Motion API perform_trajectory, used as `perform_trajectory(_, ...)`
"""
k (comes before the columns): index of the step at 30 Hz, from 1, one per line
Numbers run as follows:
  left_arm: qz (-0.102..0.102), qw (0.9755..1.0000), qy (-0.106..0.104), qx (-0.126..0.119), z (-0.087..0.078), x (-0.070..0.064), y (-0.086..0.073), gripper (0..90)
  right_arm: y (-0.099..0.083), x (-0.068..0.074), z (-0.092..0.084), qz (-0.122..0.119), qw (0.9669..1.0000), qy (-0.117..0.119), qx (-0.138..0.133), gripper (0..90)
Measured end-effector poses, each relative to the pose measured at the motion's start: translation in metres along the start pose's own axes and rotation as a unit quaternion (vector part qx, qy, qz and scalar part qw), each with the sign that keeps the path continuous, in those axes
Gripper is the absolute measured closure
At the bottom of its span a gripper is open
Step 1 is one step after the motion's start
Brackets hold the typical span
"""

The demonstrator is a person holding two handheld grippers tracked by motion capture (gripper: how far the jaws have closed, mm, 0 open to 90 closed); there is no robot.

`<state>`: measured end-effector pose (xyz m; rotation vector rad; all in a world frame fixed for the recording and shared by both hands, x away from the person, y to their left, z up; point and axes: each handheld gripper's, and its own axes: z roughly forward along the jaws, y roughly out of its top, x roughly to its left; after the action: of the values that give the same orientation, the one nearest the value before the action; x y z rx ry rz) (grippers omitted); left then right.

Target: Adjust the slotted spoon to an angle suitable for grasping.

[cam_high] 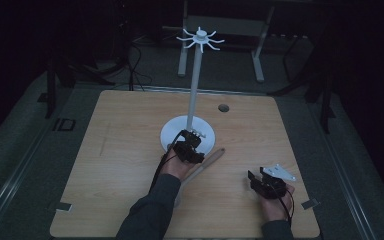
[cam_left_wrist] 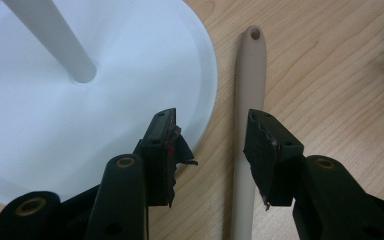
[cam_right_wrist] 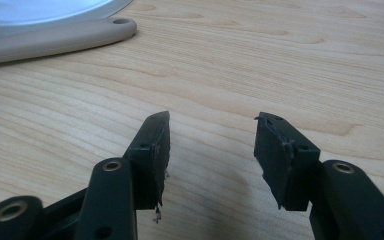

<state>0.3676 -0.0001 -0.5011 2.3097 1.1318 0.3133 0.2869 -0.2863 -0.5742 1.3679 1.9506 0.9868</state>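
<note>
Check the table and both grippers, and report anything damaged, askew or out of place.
The black pads on the left gripper look torn, with ragged bits hanging off their edges; the right gripper has similar fraying. The beige utensil handle lies flat beside the white stand base rather than hanging. Nothing is spilled.

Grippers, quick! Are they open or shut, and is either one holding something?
Left gripper: open, astride the beige handle, not gripping.
Right gripper: open, holding nothing.
</note>
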Motion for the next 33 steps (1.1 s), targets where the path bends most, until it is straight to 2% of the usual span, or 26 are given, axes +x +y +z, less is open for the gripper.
perform_trajectory(18,0.022,0.999,-0.014,0.035,0.02,-0.012,0.003,62.8,0.0,0.0,0.0,0.0,1.0,0.0,-0.001,47.9)
perform_trajectory(28,0.041,0.9967,-0.023,0.065,0.032,-0.022,0.003,65.3,0.0,0.0,0.0,0.0,1.0,0.0,-0.001,47.8)
perform_trajectory(33,0.049,0.9944,-0.023,0.09,0.04,-0.024,0.002,69.8,0.0,-0.001,0.0,0.0,1.0,0.0,-0.001,47.8)
